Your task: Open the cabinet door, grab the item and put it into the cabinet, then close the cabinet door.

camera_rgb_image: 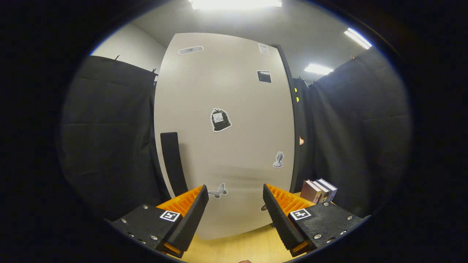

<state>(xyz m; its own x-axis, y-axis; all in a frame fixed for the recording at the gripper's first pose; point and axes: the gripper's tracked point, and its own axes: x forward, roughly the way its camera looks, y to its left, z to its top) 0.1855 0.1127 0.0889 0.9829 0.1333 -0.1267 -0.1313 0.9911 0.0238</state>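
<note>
A tall pale cabinet [226, 146] stands on the wooden table straight ahead of my gripper, its door [234, 102] closed and dotted with small stickers. A dark vertical handle [172, 160] runs down the door's left side, just beyond my left finger. My gripper [236, 195] is open, with nothing between its fingers, and the door's lower part lies just ahead of them. A small row of books [319, 190] stands on the table to the right of the cabinet, beyond my right finger.
The light wooden table top [237, 248] stretches below the fingers up to the cabinet's base. Black cloth walls close in on both sides of the cabinet. Bright ceiling lights hang above.
</note>
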